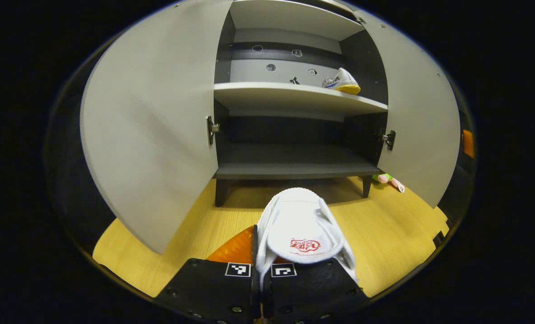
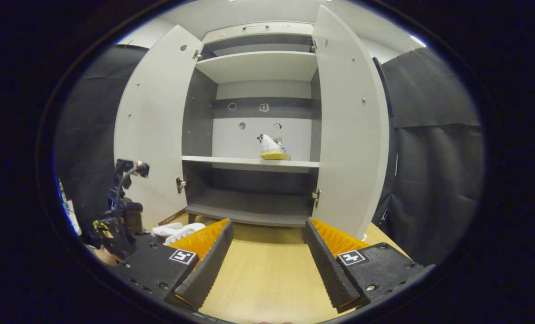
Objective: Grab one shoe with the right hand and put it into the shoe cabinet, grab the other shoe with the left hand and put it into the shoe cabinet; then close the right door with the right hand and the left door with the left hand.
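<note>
Clamped in the left gripper (image 1: 262, 274), a white shoe (image 1: 301, 229) points toe-first at the cabinet (image 1: 294, 167) straight ahead; right gripper (image 2: 267, 261) gapes empty.

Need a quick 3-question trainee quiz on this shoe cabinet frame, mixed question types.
1. True or false: both cabinet doors are shut.
2. Which tool grips a shoe? A) left B) right C) neither
3. Fill in: one shoe already sits on the ____ shelf.

Key:
1. False: the left door and right door stand open.
2. A: the left tool is shut on the white shoe; the right tool is open and empty.
3. Middle: the other shoe rests on the middle shelf.
</note>
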